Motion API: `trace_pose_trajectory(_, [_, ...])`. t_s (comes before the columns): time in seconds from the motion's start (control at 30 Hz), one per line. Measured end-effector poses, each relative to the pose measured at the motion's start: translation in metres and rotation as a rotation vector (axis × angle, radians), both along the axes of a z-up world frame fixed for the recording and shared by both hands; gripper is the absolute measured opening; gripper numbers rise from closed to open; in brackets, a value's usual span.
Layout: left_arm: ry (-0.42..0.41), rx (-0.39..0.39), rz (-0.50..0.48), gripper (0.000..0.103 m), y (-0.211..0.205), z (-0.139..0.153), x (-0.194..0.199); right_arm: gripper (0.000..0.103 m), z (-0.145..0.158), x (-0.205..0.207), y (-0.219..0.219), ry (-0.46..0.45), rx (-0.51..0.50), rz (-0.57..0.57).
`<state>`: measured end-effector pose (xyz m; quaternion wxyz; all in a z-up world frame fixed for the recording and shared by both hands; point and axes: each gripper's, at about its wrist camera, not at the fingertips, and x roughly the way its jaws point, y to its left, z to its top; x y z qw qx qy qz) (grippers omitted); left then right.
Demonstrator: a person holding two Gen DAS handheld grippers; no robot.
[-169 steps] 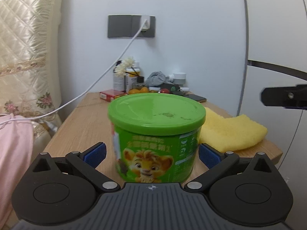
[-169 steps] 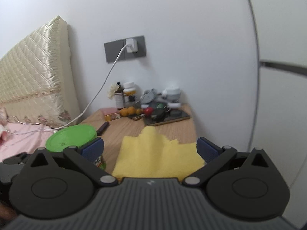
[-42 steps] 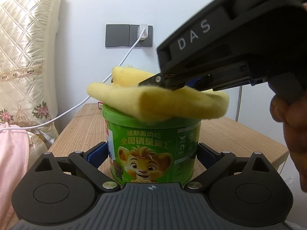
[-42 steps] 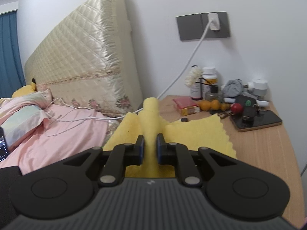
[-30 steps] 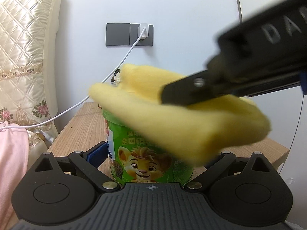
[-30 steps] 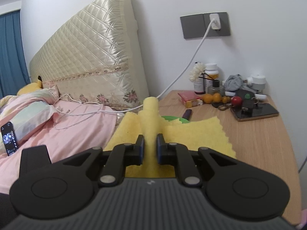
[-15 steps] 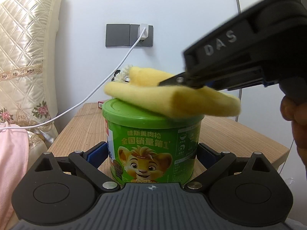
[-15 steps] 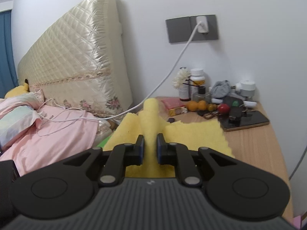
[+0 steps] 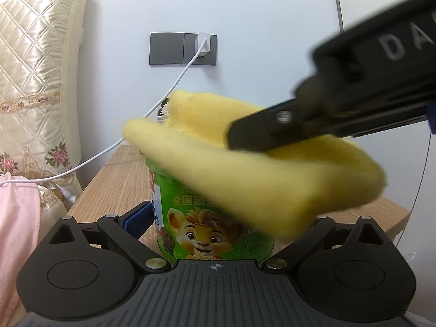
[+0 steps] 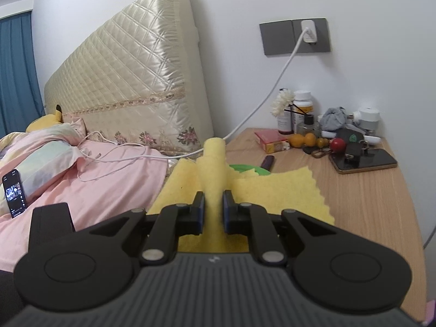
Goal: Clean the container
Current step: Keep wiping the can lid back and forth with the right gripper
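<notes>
A green container (image 9: pixel 207 229) with a lion cub label stands on the wooden bedside table (image 9: pixel 120 179). My left gripper (image 9: pixel 218 218) is shut on the container, its blue pads against both sides. My right gripper (image 10: pixel 213 207) is shut on a folded yellow cloth (image 10: pixel 272 190). In the left wrist view the cloth (image 9: pixel 259 174) lies over the container's top and hangs down its right front, hiding the lid. In the right wrist view a sliver of the green lid (image 10: pixel 245 168) shows past the cloth.
At the back of the table are bottles (image 10: pixel 301 109), a red box (image 10: pixel 271 139), small oranges (image 10: pixel 309 139), a phone (image 10: pixel 365 160) and a grey rag (image 10: pixel 333 117). A white charging cable (image 9: pixel 163 100) runs from the wall socket to the bed (image 10: pixel 95 169) on the left.
My right gripper has dragged the yellow cloth across the lid toward the front right, so it now hangs lower over the container's side. The left gripper and container have stayed put.
</notes>
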<state>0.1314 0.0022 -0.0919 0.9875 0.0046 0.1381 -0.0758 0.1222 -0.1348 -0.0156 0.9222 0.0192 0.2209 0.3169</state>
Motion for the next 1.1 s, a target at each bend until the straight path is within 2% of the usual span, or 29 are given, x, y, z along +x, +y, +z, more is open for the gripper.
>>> trace_pose_trajectory(0.3, [0.003,-0.004,0.0,0.099,0.01,0.003,0.004,0.014,-0.003,0.018,-0.012,-0.023,-0.021,-0.064])
trace_pose_trajectory(0.5, [-0.006,0.0,0.001,0.099,0.015,0.002,0.007,0.014,-0.006,0.031,0.002,-0.026,-0.017,-0.089])
trace_pose_trajectory(0.8, [-0.001,0.001,-0.002,0.099,0.014,0.002,0.015,0.014,-0.005,0.009,0.013,-0.015,-0.004,-0.044])
trace_pose_trajectory(1.1, [0.004,-0.001,-0.005,0.099,0.016,0.001,0.022,0.014,0.0,-0.004,-0.005,-0.015,-0.025,-0.067])
